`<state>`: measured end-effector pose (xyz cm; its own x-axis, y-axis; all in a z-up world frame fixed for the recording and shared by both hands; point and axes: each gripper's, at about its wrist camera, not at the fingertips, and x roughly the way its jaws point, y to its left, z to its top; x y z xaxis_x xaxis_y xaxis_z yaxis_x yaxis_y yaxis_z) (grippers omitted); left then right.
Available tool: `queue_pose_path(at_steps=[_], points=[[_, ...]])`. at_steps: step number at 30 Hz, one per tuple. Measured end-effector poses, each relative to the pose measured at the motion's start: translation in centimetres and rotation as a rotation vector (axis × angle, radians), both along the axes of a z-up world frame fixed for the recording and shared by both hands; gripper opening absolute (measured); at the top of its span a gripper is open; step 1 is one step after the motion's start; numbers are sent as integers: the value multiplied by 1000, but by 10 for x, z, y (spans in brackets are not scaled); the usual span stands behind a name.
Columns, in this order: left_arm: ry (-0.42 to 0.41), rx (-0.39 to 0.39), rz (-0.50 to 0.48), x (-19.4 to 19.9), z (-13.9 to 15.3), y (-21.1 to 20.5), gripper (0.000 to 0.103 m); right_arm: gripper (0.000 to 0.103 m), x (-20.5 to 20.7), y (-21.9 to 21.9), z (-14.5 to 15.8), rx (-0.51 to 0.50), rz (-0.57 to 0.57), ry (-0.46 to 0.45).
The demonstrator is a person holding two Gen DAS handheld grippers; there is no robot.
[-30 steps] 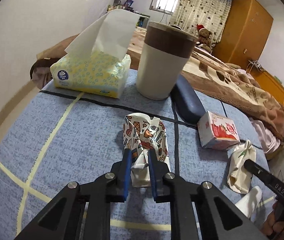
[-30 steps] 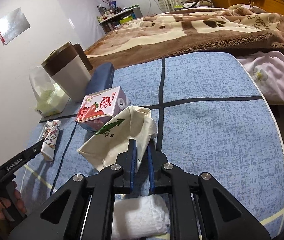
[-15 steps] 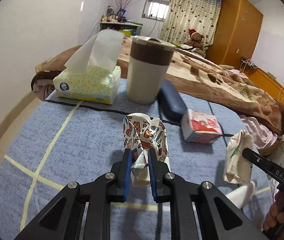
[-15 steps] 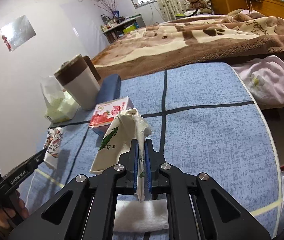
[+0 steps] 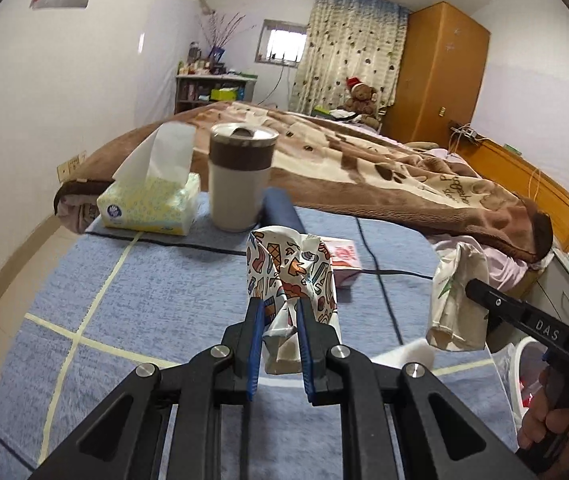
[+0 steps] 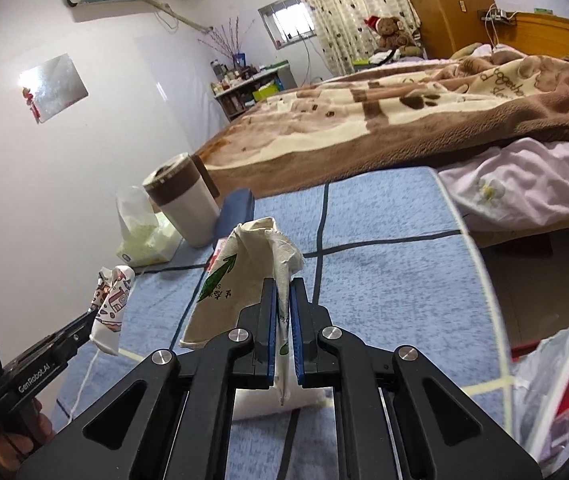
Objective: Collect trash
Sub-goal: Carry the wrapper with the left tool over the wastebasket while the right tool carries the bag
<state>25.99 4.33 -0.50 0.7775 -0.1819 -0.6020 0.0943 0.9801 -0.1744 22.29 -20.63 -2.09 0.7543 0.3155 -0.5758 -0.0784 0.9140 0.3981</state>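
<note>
While the left gripper (image 5: pixel 278 316) clamps a crumpled patterned cup (image 5: pixel 290 276), the right gripper (image 6: pixel 282 312) pinches a flattened cream cup (image 6: pixel 240 280); both hang above the blue mat (image 5: pixel 156 284).

A blue-covered bench (image 5: pixel 132 300) lies ahead, its near and left parts bare, giving open room for a tool to pass. Along the far edge stands a row of obstacles: a tissue box (image 5: pixel 148 208) at left, a tall lidded bin (image 5: pixel 240 180) just beside it, then a dark blue case (image 5: pixel 280 210) and a small pink carton (image 5: pixel 344 258). A white rolled cloth (image 6: pixel 280 400) lies at the near edge. Beyond the bench a bed with a brown blanket (image 6: pixel 384 120) blocks the far side. To the right, open floor (image 6: pixel 532 280) separates the bench from a white bin with a plastic liner (image 6: pixel 556 380).
</note>
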Motion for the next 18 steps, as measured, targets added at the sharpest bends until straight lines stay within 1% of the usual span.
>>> queue_pose_path(at_steps=[2,6,8,18], points=[[-9,1,-17,-10,5,-8,17,7,-6,-5,3,5,-5,-6],[-49,51,-36,-29,16,-27,17,7,-20,-14,9,3,-20,-19],[-53,37,-63,-37,20,-35,17,7,-27,-19,11,5,-30,-26],[-93,38,-164,-74,36,-81,17,7,-70,-53,23,4,-98,-63]])
